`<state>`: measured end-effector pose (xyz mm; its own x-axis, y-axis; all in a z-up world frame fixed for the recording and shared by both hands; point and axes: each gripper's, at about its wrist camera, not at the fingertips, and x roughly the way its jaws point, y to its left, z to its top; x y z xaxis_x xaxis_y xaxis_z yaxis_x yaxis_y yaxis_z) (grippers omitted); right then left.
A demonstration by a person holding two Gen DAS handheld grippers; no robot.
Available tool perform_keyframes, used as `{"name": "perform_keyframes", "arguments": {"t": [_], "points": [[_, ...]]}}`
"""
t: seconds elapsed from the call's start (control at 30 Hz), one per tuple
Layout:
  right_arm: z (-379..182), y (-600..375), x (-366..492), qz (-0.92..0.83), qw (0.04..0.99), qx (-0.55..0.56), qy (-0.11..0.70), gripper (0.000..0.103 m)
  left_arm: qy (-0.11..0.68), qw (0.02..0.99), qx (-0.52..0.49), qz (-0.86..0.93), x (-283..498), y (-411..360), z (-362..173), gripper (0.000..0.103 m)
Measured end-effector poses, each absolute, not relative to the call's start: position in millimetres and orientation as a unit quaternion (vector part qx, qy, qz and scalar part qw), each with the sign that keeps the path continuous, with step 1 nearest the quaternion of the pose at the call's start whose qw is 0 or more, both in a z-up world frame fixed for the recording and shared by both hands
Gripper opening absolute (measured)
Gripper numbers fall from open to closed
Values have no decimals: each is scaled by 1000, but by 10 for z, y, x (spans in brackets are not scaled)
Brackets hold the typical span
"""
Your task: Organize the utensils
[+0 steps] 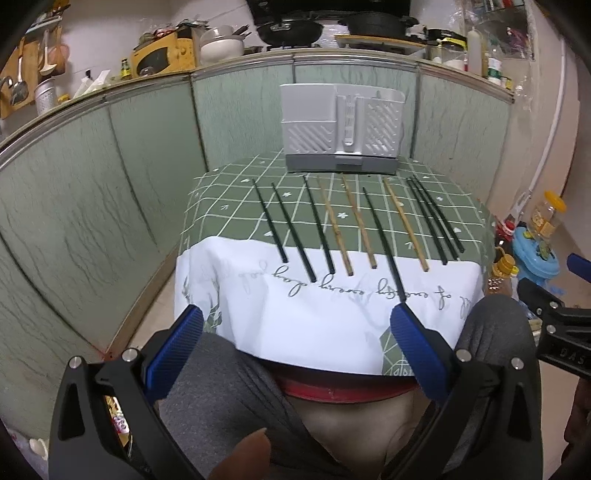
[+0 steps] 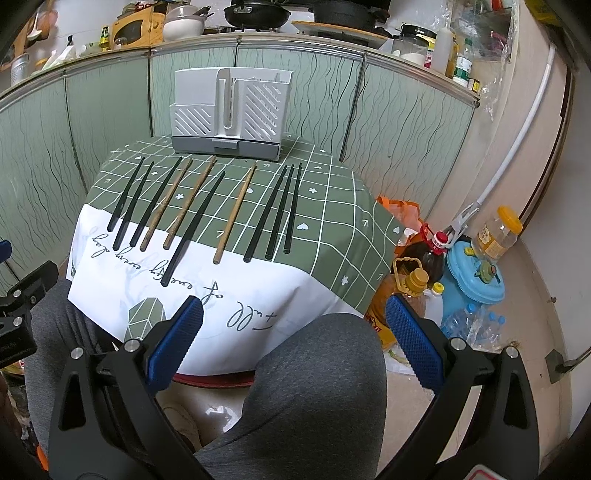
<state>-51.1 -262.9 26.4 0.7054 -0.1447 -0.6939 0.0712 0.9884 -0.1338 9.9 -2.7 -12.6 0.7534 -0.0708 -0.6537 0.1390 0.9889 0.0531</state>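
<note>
Several black chopsticks and three wooden chopsticks lie side by side on a small table with a green checked cloth. One black chopstick lies nearer the front edge than the rest. A white slotted utensil holder stands at the table's far edge. My left gripper is open, held low above a person's grey-clad knees, short of the table. My right gripper is open too, over the right knee, with nothing between its fingers.
Green panelled walls enclose the table on the left and behind. Oil bottles, a blue container and a jar crowd the floor to the right. A cluttered counter with pans runs above the panels.
</note>
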Motion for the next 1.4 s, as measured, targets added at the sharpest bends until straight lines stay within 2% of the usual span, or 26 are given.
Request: {"name": "perform_keyframes", "arguments": {"t": [1.0, 1.4], "points": [[478, -2766, -454, -64, 933, -57, 348, 95, 317, 944, 74, -52, 171, 21, 97, 99], [458, -3018, -151, -31, 936, -47, 346, 95, 295, 953, 64, -27, 457, 317, 105, 99]]}}
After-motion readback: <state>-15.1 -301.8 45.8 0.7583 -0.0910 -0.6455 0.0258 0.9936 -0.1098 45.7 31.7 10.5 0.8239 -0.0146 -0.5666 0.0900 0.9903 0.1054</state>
